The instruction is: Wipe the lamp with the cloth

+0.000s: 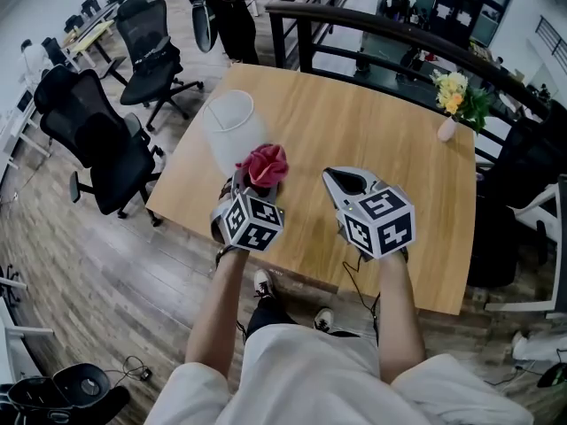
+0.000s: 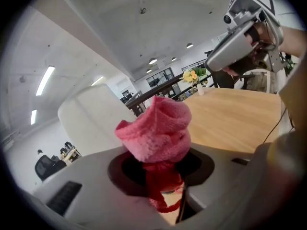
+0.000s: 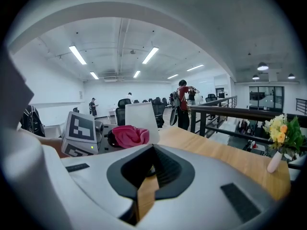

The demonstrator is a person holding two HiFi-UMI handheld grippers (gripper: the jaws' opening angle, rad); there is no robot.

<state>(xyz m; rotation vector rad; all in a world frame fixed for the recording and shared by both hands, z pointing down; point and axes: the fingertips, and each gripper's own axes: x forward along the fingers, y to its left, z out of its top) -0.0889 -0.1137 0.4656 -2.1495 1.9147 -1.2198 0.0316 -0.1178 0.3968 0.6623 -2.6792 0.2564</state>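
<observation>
Item, head view: my left gripper [image 1: 254, 191] is clamped on a bunched pink cloth [image 1: 265, 165], which sits at the near edge of the white lamp [image 1: 232, 124]; I cannot tell from here whether cloth and shade touch. My right gripper [image 1: 337, 179] hangs beside it over the wooden table [image 1: 390, 149], well clear of the lamp. Step in hand, as I judge it: bringing the cloth to the shade, with the wiping itself not yet begun. Item, left gripper view: the jaws grip the lower part of the cloth, and its rolled upper part stands up in front of the pale shade [image 2: 91, 116], which fills the space behind and to the left. The next move, I judge, calls for pressing the cloth forward onto the shade and stroking across it lightly, since a shade like this may tip or slide. The other gripper could steady it. Item, right gripper view: the jaws are closed together with nothing between them, only bare tabletop below, and lamp [image 3: 141, 120] and cloth [image 3: 127, 136] lie ahead to the left. Surface: light wood, otherwise bearing only a small vase of yellow flowers [image 1: 454, 103] at the far right corner. Room: an open office with black swivel chairs [image 1: 97, 135] on plank flooring, a dark railing [image 1: 372, 27] behind the table, strip lights overhead, and people standing [image 3: 183, 103] in the distance.
</observation>
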